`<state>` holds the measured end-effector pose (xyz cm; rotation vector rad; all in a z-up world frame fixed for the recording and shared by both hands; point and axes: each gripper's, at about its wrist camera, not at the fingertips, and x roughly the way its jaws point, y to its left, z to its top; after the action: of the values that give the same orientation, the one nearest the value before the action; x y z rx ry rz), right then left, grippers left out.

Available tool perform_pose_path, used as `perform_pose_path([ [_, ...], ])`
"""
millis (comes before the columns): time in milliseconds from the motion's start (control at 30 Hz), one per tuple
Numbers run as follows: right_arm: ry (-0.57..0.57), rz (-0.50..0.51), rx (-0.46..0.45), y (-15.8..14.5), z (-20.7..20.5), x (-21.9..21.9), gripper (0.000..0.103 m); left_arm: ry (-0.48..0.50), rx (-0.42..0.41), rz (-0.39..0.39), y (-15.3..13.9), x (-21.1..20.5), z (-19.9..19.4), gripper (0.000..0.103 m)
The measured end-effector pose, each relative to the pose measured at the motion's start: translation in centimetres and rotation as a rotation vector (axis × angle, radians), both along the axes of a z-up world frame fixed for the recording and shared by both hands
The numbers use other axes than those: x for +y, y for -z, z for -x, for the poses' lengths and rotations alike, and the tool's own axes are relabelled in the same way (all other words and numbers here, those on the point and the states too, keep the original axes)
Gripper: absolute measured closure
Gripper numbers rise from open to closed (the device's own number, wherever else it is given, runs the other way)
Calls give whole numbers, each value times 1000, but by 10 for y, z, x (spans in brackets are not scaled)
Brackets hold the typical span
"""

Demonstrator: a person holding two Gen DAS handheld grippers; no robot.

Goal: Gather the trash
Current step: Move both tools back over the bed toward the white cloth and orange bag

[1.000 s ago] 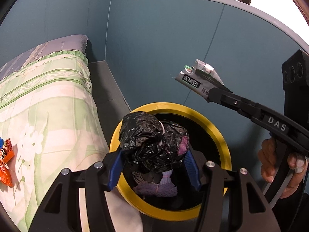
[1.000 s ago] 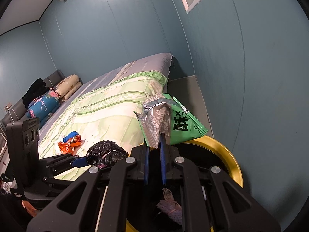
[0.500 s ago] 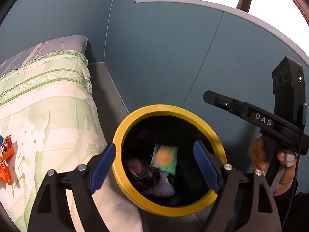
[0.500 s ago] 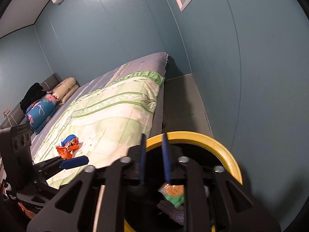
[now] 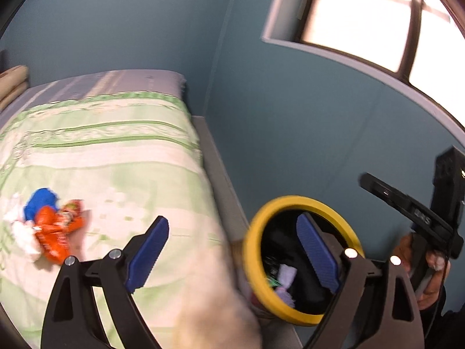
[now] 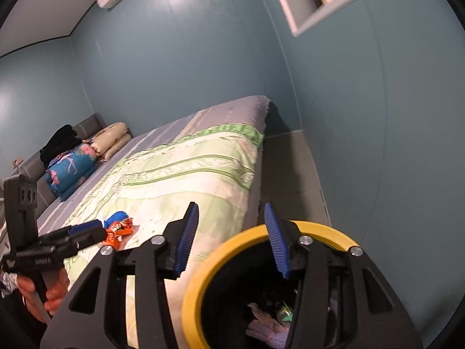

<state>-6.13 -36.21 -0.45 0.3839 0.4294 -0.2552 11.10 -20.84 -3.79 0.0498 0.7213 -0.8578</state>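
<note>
1. Trash bin (image 6: 203,264): black, yellow rim, on the floor strip between bed and wall, just beside the bed's near corner. Also in the left wrist view (image 5: 252,250).
2. Inside the bin: a pale purple wad (image 6: 267,327), a scrap of green wrapper (image 6: 286,311) and dark material. All lie loose at the bottom, well below any finger.
3. Right gripper (image 6: 231,240): over the bin's bed-side rim, jaws opening, nothing between the blue pads. Right pad sits above the bin mouth, left pad above the bed edge.
4. Left gripper (image 5: 232,250): jaws opening, spread wide, empty. Right pad overlaps the bin opening in view; left pad is over the quilt. Frame is motion-blurred.
5. Remaining trash on the bed, well away from the bin: orange wrapper (image 5: 55,235), blue item (image 5: 40,206) touching it, white crumpled paper (image 5: 21,232) beside both. The orange and blue pieces also show in the right wrist view (image 6: 117,228), just past the left gripper's tip.
6. Bed (image 6: 180,174): green-and-cream quilt; folded bedding stacked at the far end from the bin.
7. A hand (image 6: 43,290) grips the left tool's handle.
</note>
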Motion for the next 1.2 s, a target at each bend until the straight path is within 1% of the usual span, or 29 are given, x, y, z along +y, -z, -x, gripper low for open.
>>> perform_pose_path([
  [33, -16, 7, -5, -2, -4, 5, 51, -23, -6, 0, -2, 7, -5, 14],
  [100, -53, 20, -18, -6, -15, 16, 48, -78, -15, 6, -6, 27, -15, 13],
  [300, -168, 59, -38, -12, -48, 49, 44, -214, -41, -7, -11, 79, -40, 13],
  [567, -319, 88, -32, -8, -100, 106, 42, -395, -24, -6, -9, 149, -73, 13],
  [733, -407, 102, -11, 2, -132, 140, 42, -468, -16, -12, -2, 180, -86, 13],
  [867, -466, 115, 9, 14, -153, 164, 42, -519, 0, -28, 11, 201, -98, 13],
  [967, -517, 120, 37, 24, -173, 182, 42, -548, 31, -30, 24, 213, -108, 13],
  [1200, -583, 166, 96, 46, -203, 217, 42, -597, 106, -48, 59, 241, -131, 13],
])
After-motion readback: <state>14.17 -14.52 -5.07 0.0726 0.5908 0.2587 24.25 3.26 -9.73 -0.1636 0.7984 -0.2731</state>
